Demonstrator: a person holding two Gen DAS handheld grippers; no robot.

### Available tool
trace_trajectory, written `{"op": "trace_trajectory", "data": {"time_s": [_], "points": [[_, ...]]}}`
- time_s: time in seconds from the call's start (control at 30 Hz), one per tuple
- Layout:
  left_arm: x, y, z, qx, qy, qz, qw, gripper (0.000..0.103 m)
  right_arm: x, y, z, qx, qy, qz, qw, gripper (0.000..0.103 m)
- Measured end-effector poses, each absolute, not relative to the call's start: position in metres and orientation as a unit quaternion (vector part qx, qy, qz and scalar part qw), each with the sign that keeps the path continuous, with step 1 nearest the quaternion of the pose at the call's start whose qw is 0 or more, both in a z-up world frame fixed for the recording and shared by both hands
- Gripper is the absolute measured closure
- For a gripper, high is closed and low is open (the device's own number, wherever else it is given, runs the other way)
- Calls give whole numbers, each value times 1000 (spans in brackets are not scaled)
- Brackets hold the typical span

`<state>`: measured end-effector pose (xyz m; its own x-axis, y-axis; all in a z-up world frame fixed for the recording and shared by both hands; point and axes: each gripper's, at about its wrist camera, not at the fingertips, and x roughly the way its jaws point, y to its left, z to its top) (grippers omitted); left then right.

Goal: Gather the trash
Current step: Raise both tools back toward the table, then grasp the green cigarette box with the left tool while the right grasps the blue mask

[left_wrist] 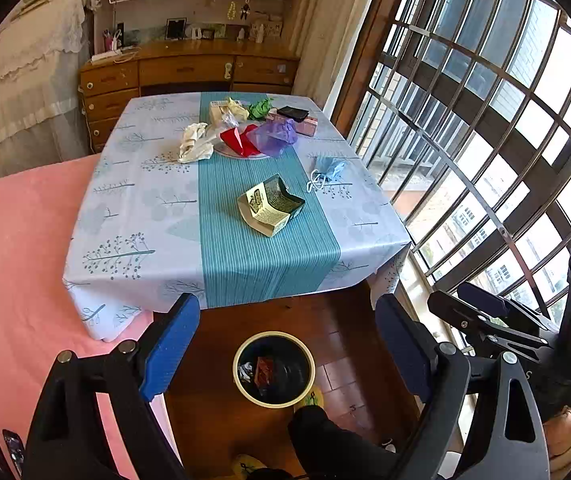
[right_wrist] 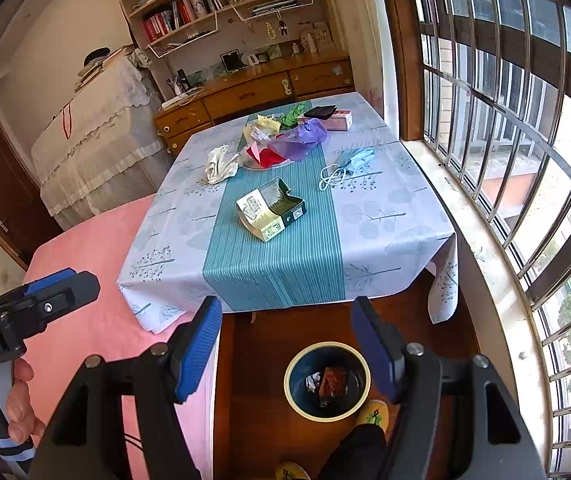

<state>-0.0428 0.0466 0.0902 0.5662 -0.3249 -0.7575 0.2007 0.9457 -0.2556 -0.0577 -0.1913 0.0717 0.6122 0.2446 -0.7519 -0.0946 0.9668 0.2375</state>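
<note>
On the table [left_wrist: 145, 208] lie a crushed carton [left_wrist: 271, 210] [right_wrist: 271, 208], a blue face mask [left_wrist: 327, 172] [right_wrist: 349, 164], a white crumpled wad [left_wrist: 195, 144], red paper [left_wrist: 239, 140], a purple bag [left_wrist: 275, 136] and green paper [left_wrist: 259, 108]. On the floor below the near edge stands a bin [left_wrist: 237, 360] [right_wrist: 287, 380] holding a brown wrapper and a white scrap. My left gripper [left_wrist: 285, 320] hangs open and empty above the bin. My right gripper [right_wrist: 285, 314] is also open and empty, beside the left one.
A pink bed [left_wrist: 17, 260] adjoins the table's left side. The barred window [left_wrist: 485, 120] runs along the right. A wooden dresser [left_wrist: 185, 72] stands behind the table. A dark trouser leg [left_wrist: 325, 440] and yellow slippers are next to the bin. A pink box [left_wrist: 305, 126] with a black case sits far back.
</note>
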Motion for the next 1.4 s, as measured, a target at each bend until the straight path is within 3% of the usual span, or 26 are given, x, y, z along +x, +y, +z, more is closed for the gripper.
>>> {"op": "trace_trajectory", "data": {"time_s": [0.43, 0.77, 0.9, 1.1, 1.27, 1.4], "points": [[105, 19, 42, -78, 491, -119, 859, 15, 76, -220, 34, 86, 469, 127, 870, 35], [245, -2, -34, -57, 577, -83, 811, 20, 205, -253, -7, 73, 516, 157, 839, 35], [275, -13, -68, -32, 614, -82, 784, 31, 247, -264, -26, 73, 537, 162, 825, 35], [289, -18, -99, -66, 658, -85, 745, 33, 294, -270, -47, 70, 560, 170, 808, 35], [295, -23, -109, -89, 672, -92, 730, 42, 327, -275, -67, 99, 582, 148, 794, 35], [294, -30, -111, -103, 681, -106, 717, 55, 345, -273, -83, 109, 606, 124, 778, 35]]}}
